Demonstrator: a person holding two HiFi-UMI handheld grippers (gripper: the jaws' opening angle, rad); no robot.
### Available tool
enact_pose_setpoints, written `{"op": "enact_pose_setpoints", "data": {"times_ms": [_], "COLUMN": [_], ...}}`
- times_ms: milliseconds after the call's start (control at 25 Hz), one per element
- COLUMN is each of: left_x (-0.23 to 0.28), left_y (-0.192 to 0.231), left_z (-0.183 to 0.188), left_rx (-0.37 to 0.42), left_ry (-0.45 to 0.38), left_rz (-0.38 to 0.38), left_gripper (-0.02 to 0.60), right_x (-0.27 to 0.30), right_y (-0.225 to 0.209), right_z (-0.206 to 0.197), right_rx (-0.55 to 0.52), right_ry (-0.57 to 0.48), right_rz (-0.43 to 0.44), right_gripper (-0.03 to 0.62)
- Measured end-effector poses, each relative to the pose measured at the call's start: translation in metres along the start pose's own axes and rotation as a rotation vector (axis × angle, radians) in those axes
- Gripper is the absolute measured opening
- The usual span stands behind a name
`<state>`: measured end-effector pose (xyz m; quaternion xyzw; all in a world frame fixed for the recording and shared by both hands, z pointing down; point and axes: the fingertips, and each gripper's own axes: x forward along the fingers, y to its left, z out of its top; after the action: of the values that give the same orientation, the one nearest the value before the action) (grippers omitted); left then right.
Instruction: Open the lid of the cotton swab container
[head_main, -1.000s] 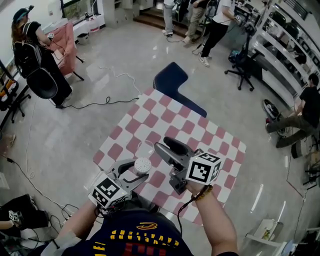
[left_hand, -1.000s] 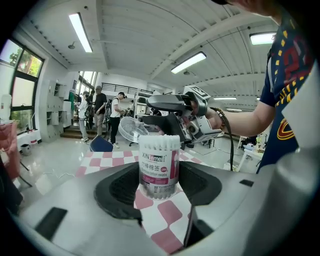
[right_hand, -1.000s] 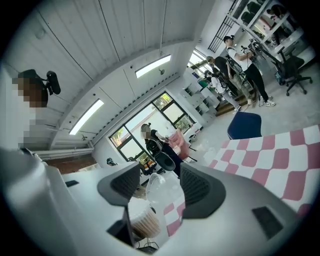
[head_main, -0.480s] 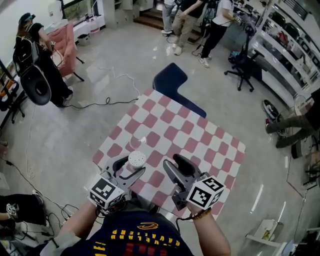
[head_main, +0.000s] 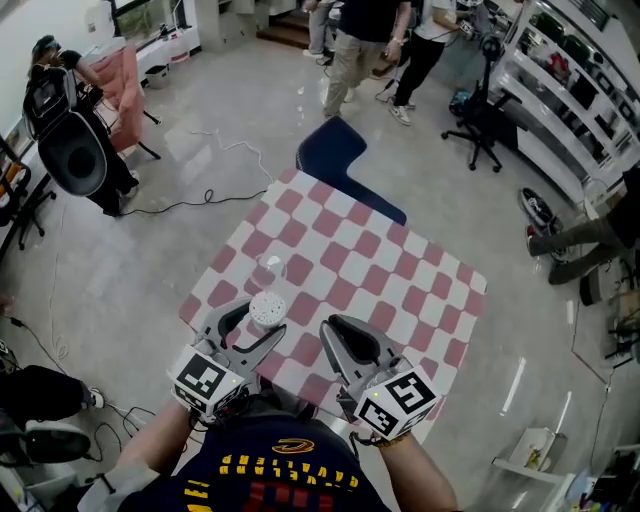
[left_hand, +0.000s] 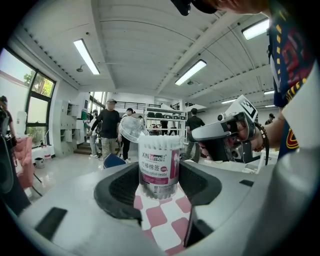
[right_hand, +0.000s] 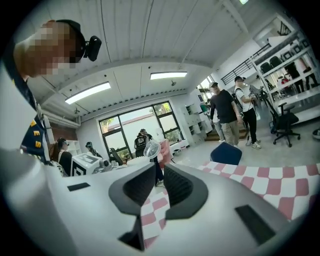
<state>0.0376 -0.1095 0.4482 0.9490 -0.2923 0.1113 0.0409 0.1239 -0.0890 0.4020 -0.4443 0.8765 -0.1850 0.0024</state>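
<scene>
Fingers, left: the left gripper (head_main: 258, 322) has its fingers (left_hand: 125, 187) pressed on either side of the cotton swab container (left_hand: 159, 167), low on its body; a firm hold, by the look of it
Fingers, right: the right gripper (head_main: 350, 335) is closing its fingers (right_hand: 140, 185) to a narrow gap; nothing is between them, only checkered cloth shows through
Container: upright in the left grip, over the near-left part of the worktop (head_main: 380, 270), close to its front edge; I cannot tell whether its base touches the cloth
Lid: the clear lid (left_hand: 131, 128) stands tipped back at the container's top-left edge; swab tips are bare above the rim; the task looks done to me
Risk, spill: with the top open, any tilt of the left gripper could shed swabs; so near the edge, they would land on the floor
Risk, knock: the right gripper sits just beside the container; a careless swing could clip the raised lid or flip it shut
Risk, squeeze: the thin plastic wall may buckle if the left hold tightens
Left gripper view only: the label, the swab tips and the lid's tilt
Head view only: both grippers' places on the worktop
Right gripper view only: its own empty gap; the lid small and distant beyond it
</scene>
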Motion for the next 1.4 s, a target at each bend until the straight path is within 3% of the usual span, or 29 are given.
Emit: {"op": "enact_pose_setpoints", "data": {"times_ms": [120, 280, 1400], "left_x": [-0.001, -0.002, 0.003], "left_y": [-0.001, -0.002, -0.003], "left_z": [-0.001, -0.001, -0.006], "left_rx": [0.005, -0.002, -0.01], "left_ry": [-0.006, -0.01, 0.005], "left_rz": [0.0, 0.006, -0.018], "left_gripper": [0.249, 0.249, 0.249], "right_x": [0.003, 0.006, 0.014], "right_y": [0.007, 0.012, 0.015], "right_z": [0.0, -0.003, -0.012], "right_rx": [-0.04, -0.056, -0.116], "right_ry": [0.005, 0.007, 0.026], "right_rz": [0.008, 0.005, 0.008], "right_gripper": [0.06, 0.011, 0.011]}}
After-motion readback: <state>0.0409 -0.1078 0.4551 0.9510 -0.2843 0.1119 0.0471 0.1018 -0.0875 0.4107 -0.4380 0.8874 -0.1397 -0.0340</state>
